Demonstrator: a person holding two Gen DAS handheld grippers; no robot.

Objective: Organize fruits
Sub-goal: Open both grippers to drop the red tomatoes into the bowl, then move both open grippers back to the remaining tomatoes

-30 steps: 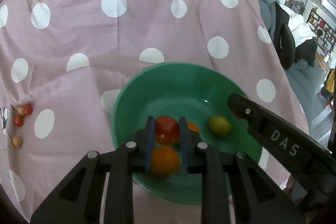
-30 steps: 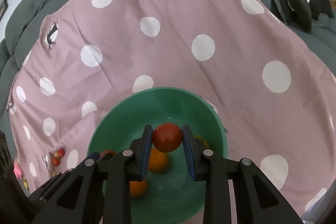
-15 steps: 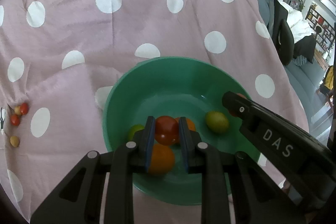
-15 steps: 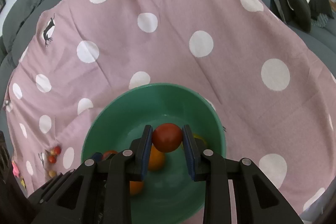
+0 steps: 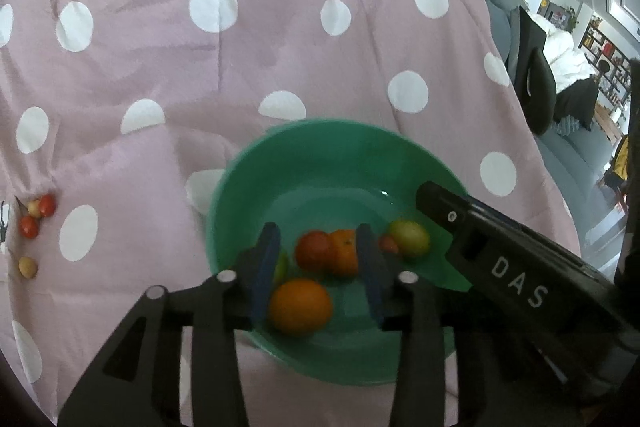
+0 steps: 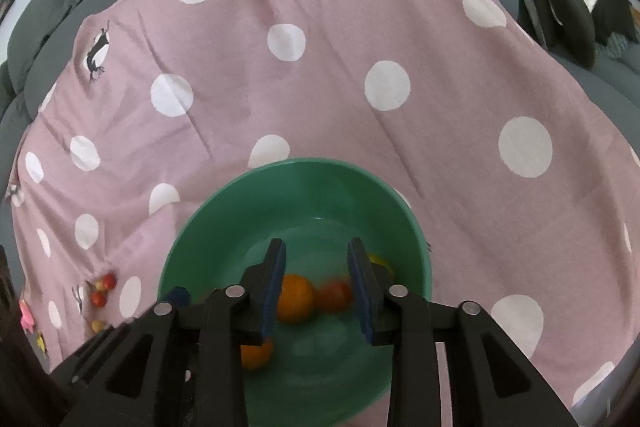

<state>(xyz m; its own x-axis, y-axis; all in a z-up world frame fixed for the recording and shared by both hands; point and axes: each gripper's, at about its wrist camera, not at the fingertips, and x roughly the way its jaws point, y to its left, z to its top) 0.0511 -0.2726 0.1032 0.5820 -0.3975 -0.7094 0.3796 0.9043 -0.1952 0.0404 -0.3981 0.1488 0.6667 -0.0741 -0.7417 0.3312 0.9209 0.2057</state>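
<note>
Having just been opened over the green bowl (image 5: 240, 187), both grippers (image 5: 316, 267) (image 6: 316, 281) are seen empty; released tomatoes (image 5: 314, 255) (image 6: 334, 295) lie inside, while a yellow-green fruit (image 5: 410, 237) is shown clearly only from the left.

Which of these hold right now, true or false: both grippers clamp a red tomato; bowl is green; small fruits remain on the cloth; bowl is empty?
1. Both grippers clamp a red tomato. False: the left gripper and right gripper have just been opening, and the round red tomatoes lie loose in the bowl.
2. The round plastic bowl is green. True.
3. Small red and yellow fruits lie on the pink polka-dot cloth. True.
4. The bowl is empty. False: it holds oranges and tomatoes.
</note>
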